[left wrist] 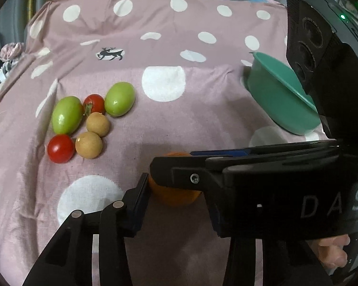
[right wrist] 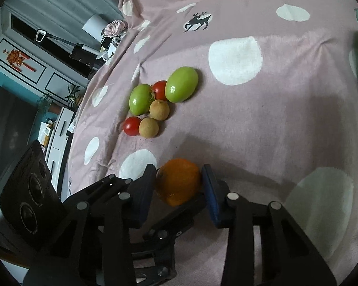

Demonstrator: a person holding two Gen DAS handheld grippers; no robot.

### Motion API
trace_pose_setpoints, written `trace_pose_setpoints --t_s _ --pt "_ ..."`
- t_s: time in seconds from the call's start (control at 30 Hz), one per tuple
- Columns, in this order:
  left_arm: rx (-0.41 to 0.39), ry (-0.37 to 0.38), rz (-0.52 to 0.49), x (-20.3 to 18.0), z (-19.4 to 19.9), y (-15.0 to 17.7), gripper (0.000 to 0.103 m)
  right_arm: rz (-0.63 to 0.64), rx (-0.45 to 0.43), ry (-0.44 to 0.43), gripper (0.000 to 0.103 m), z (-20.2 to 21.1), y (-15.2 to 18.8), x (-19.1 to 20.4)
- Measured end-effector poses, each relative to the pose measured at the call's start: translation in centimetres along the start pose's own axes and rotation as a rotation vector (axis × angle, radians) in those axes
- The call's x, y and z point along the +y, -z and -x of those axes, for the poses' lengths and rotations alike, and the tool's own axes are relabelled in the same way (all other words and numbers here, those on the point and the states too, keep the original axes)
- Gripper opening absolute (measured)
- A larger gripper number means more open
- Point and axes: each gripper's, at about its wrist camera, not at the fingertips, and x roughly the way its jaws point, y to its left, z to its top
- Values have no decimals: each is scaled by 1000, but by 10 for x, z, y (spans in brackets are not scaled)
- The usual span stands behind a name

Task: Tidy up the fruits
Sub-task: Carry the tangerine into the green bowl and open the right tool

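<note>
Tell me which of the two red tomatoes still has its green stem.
The far tomato, wedged between the two green fruits. A green stem shows on its left side; the near tomato, beside a brown fruit, shows none.

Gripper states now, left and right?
Left gripper: cannot be told; one pad is against the orange, the other is hidden behind the right gripper.
Right gripper: closed on the orange, a pad on each side.
</note>
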Motion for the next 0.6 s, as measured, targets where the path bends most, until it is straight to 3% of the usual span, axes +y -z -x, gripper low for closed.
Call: trace_pose_setpoints --t_s 0.17,0.33,0.47,0.6 --pt "-20 14 -6 -4 5 3 45 17 -4 2 39 6 4 2" --pt "-91 15 -50 -21 24 -1 45 29 -54 -29 39 29 7 4" --pt "-122 54 -67 -43 32 -22 45 43 -147 -6 39 66 7 0" --pt "-144 71 -183 -89 32 -54 45 -4 -259 -5 39 113 2 -29"
